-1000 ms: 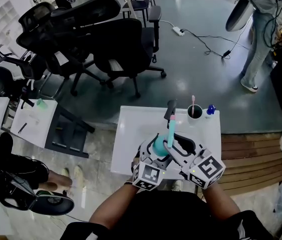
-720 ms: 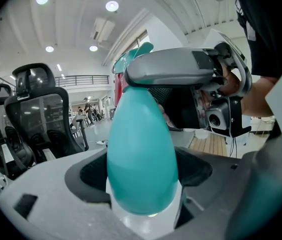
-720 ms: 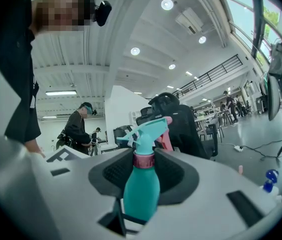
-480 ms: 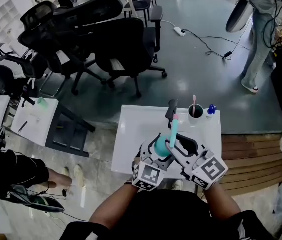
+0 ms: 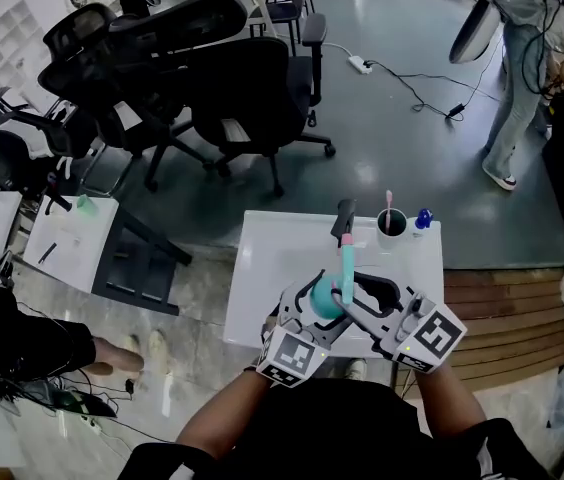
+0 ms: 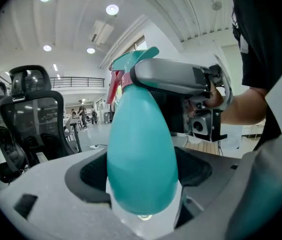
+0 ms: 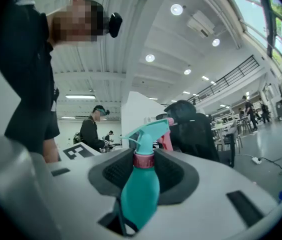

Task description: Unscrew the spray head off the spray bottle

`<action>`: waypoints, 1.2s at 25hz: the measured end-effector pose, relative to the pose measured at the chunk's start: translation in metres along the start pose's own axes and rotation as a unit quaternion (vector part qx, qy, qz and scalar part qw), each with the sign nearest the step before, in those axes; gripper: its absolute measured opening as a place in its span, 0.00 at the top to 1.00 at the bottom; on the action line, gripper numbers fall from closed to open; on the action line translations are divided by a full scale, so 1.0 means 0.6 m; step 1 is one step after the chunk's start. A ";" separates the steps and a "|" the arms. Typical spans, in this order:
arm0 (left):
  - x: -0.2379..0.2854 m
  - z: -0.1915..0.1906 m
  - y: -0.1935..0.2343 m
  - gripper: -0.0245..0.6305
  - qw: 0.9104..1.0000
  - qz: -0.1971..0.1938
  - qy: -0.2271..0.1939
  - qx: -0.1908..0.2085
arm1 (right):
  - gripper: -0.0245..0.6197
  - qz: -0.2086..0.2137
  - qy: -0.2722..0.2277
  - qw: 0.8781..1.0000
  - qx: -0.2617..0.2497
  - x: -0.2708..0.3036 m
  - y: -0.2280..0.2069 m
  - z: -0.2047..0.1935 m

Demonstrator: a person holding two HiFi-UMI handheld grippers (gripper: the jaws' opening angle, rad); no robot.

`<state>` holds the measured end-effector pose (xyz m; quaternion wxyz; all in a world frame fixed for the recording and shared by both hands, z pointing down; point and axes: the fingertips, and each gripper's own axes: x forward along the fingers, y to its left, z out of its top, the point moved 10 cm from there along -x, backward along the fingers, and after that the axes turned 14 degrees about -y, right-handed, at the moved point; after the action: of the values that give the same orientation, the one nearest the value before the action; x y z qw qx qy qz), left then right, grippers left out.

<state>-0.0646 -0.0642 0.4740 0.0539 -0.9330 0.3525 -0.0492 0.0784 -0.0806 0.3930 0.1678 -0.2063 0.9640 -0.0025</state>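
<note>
Head view: spray bottle (image 5: 324,296) held in the air above the white table (image 5: 262,258). Left fingers (image 6: 46,184) closed on the teal body; right fingers (image 7: 206,179) closed on the pink collar (image 7: 143,160) below the spray head (image 7: 148,130). Risks: the smooth, rounded body may spin with the collar if the left grip is weak; the freed head or the bottle may drop.

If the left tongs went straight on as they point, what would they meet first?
The spray bottle, which is clamped in the left tongs. Beyond it they would probably meet the right tongs, which grip its neck, though depth is unclear.
</note>
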 end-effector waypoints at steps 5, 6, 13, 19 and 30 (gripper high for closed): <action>-0.013 0.017 -0.007 0.35 0.998 -0.057 -0.003 -0.001 | 0.75 0.103 0.031 0.994 0.012 0.000 -0.001 0.024; -0.015 0.020 -0.009 0.35 0.998 -0.068 -0.005 0.001 | 0.75 0.119 0.037 0.992 0.018 0.000 0.001 0.028; -0.017 0.017 -0.011 0.35 0.993 -0.114 -0.028 -0.004 | 0.75 0.165 0.037 0.985 0.024 -0.005 -0.001 0.021; -0.016 0.022 -0.013 0.35 0.989 -0.144 -0.040 0.001 | 0.75 0.197 0.036 0.978 0.050 -0.010 -0.006 0.018; -0.003 -0.027 0.037 0.35 0.999 0.002 0.029 -0.044 | 0.58 0.005 0.003 1.000 0.030 -0.009 -0.015 -0.021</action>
<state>-0.0826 -0.0805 0.4867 0.0029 -0.9317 0.3581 -0.0606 0.0821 -0.0873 0.4073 0.1710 -0.1959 0.9651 -0.0311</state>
